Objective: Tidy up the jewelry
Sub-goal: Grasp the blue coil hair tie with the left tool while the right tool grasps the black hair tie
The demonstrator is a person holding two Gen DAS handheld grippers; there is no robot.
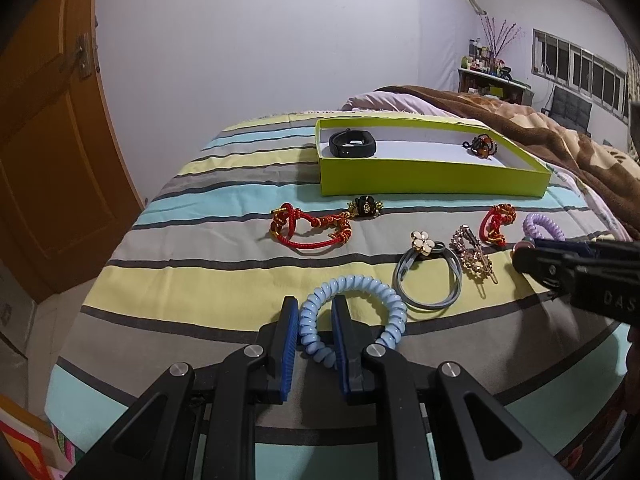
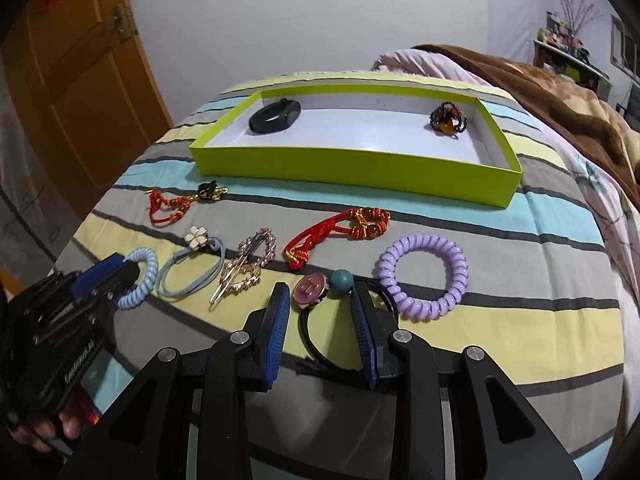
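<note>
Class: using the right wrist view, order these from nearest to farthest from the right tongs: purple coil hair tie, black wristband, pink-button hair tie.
1. pink-button hair tie, between the right tongs.
2. purple coil hair tie, just right.
3. black wristband, in the green box's far left corner.

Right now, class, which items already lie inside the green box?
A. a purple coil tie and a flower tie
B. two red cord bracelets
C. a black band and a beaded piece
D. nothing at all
C: the black band and the beaded piece lie in the green box; everything else is on the bedsheet.

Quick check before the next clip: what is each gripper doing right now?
Left gripper: open, fingers straddling the blue spiral hair tie's coil, not visibly clamping it.
Right gripper: open around the black hair tie, nothing held.
</note>
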